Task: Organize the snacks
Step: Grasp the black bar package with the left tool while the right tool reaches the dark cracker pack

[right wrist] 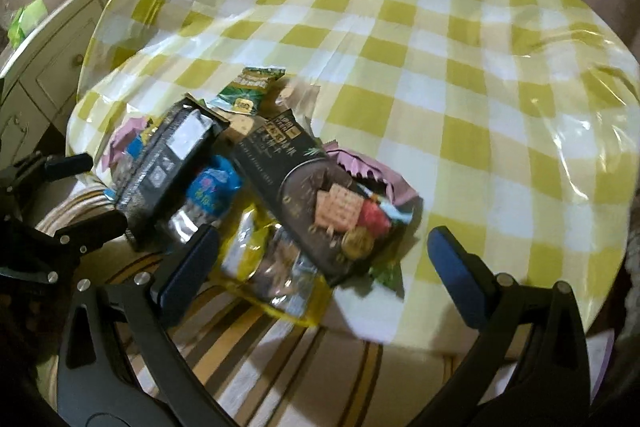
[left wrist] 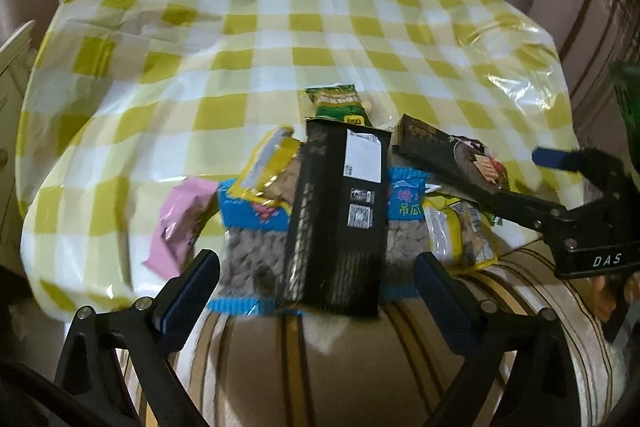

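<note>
Glossy crinkled snack packets on checked tablecloth

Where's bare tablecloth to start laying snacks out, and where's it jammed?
Free: the checked tablecloth beyond the green packet and right of the cracker box, out to the far rim. Also left of the pink packet. Crowded: the near edge, where the black box, blue bag and yellow packets overlap.
</note>
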`<control>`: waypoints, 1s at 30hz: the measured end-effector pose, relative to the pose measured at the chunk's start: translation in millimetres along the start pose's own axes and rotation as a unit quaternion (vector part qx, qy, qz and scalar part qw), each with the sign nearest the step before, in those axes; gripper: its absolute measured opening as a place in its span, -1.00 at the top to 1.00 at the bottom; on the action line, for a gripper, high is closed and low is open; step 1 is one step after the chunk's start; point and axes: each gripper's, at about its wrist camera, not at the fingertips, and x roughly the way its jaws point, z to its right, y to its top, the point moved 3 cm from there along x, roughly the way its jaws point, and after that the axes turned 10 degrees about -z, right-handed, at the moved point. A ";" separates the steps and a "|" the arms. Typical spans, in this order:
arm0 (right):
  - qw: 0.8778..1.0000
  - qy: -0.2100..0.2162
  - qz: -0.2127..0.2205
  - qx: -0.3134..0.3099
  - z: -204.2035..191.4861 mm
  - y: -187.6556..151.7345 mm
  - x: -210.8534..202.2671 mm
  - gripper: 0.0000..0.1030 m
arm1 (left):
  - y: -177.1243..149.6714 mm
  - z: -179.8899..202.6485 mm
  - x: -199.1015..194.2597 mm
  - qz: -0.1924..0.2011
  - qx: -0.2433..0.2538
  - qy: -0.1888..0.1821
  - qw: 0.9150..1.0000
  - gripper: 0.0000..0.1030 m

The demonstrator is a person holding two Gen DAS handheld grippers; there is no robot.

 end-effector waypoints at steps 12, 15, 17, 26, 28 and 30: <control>0.994 0.020 -0.047 -0.097 -4.4 30.8 37.9 -0.76 | 12.1 1.3 28.2 -0.036 -0.003 0.009 0.999 -0.60; 0.994 0.017 -0.054 -0.092 -1.3 31.0 45.7 -0.67 | 12.0 1.4 28.3 -0.035 -0.003 0.009 0.999 -0.43; 0.994 0.010 -0.052 -0.091 -1.4 29.5 44.8 -0.54 | 12.1 0.5 28.5 -0.033 -0.006 0.010 0.999 -0.13; 0.997 0.041 -0.043 -0.059 1.0 17.2 36.2 -0.08 | 10.6 -2.8 21.7 -0.020 -0.016 0.007 1.000 -0.06; 0.997 0.042 -0.038 -0.049 2.8 13.4 33.4 -0.08 | 10.2 -3.2 18.3 -0.014 -0.019 0.008 1.000 -0.05; 0.997 0.058 -0.032 -0.038 4.6 9.1 27.3 -0.07 | 9.6 -2.8 14.4 -0.007 -0.020 0.008 1.000 -0.05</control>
